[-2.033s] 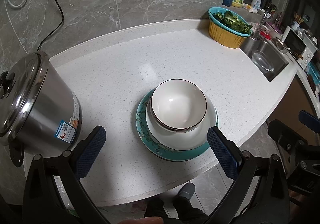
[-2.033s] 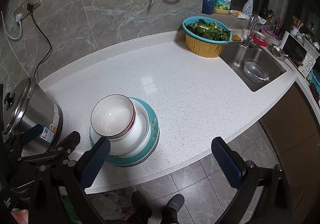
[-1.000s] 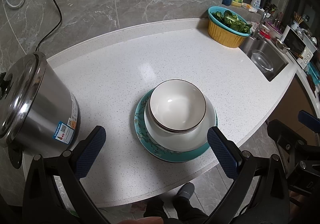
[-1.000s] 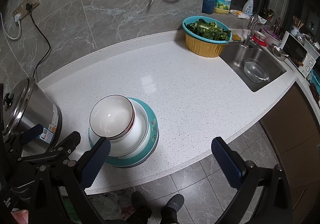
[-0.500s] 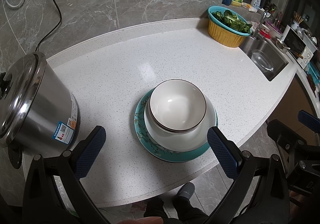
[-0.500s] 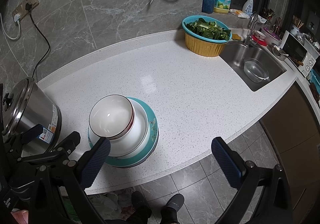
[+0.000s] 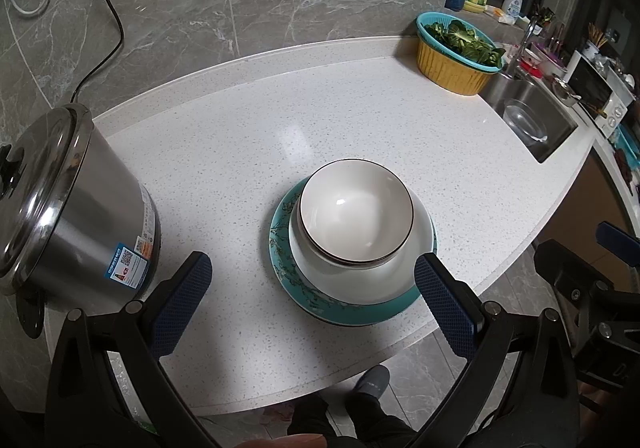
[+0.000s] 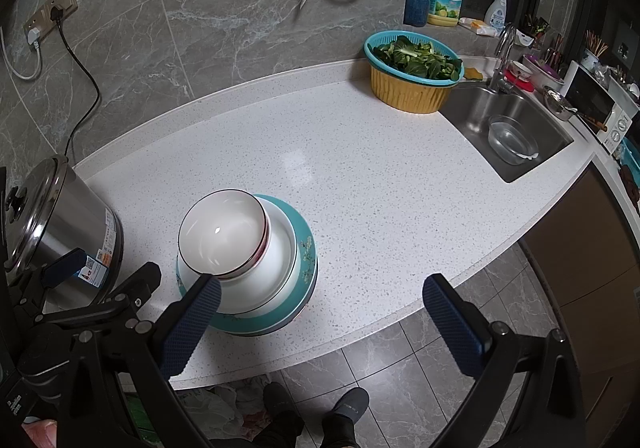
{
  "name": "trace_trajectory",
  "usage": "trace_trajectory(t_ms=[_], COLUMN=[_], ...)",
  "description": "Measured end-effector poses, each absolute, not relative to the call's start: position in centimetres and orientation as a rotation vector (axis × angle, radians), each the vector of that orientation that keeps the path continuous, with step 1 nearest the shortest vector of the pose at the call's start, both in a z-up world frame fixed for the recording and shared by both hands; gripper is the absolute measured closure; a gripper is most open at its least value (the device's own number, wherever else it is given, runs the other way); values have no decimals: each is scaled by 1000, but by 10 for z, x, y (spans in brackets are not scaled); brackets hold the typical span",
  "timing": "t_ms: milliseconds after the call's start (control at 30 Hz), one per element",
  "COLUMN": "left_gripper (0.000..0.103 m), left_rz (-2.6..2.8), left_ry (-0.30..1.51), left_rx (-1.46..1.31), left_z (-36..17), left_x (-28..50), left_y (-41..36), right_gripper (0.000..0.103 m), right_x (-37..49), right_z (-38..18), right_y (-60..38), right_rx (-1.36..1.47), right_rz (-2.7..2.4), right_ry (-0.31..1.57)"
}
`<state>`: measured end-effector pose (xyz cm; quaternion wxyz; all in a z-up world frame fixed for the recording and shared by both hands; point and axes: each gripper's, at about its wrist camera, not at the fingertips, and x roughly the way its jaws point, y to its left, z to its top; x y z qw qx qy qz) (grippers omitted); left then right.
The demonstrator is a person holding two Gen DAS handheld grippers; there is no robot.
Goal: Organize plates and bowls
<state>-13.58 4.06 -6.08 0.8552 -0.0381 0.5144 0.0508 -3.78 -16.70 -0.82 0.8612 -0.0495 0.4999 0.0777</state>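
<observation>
Counter: we see the white countertop (image 7: 360, 120) bare except for a steel pot (image 7: 76, 216) at left and the dish stack near its front edge
Stack: a teal plate (image 7: 304, 296) carries a white deep plate (image 7: 360, 282), with the dark-rimmed bowl (image 7: 356, 214) nested on top
Progress: we judge the stacking done, nothing loose left to gather
Left gripper (image 7: 312, 300): released, jaws wide, the stack between and just ahead of them
Right gripper (image 8: 320, 322): released, empty, stack by its left finger
</observation>
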Motion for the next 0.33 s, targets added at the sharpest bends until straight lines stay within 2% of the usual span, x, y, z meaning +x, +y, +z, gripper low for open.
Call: trace_trajectory(t_ms=[333], left_gripper=[0], left_rz=[115], left_ry=[1075], left_rx=[-85], left_z=[-62], left_x=[-135], left_y=[42], right_gripper=[0], right_x=[-36], right_z=[-9], right_y=[-168], right_rx=[-104], right_rz=[166], right_ry=[1052])
